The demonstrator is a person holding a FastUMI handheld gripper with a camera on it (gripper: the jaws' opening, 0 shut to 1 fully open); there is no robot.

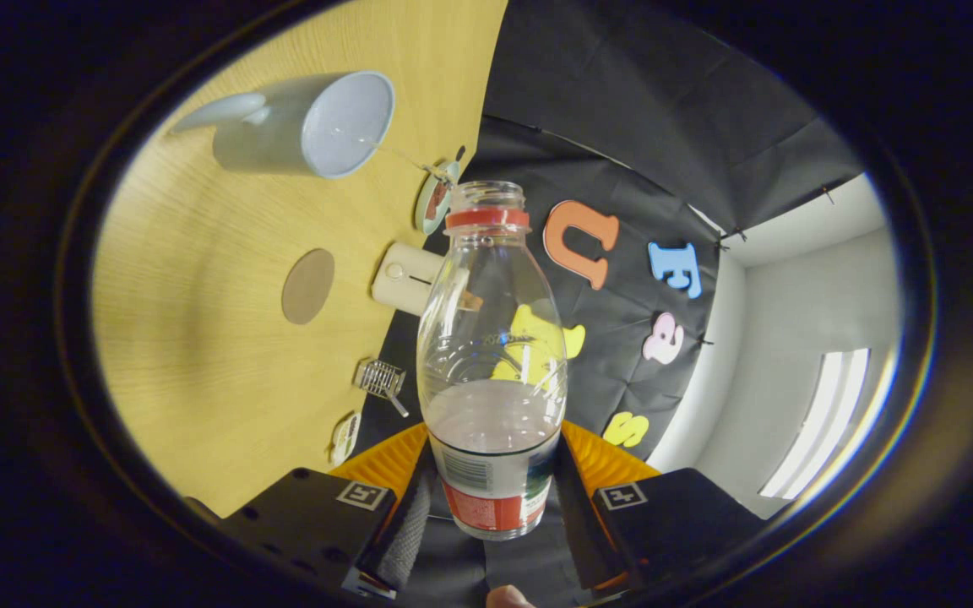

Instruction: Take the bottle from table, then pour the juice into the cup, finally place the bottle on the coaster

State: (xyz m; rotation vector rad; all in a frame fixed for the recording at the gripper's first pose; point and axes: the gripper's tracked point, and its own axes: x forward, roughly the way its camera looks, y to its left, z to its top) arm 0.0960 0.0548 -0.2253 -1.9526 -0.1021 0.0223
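While both fingers [406, 515] press on the labelled base of the bottle [491, 355], the gripper [491, 498] has it clenched from either side, low on the body. The bottle stands out ahead between them, uncapped, with a coloured ring below its open mouth and a shallow layer of pale liquid sitting just above the label. The table [199, 363] appears turned on its side, so the whole gripper looks rolled over and the bottle tilted with it.

My judgement: clear thin plastic, mostly empty, so it is light but soft, and a hard squeeze would dent the wall. The label band gives a less slippery hold than bare plastic higher up, and the base is stiffer than the waist; the present hold looks sound. With no cap, any tilt spills, so the roll must be slow.

Beyond the fingers to the table side lie a small wire piece [381, 378] and a pale box [402, 277]. Further on is the round coaster [307, 285], flat on the wood. Farthest is the cup [317, 125], its mouth facing the camera, well apart from the bottle's mouth.
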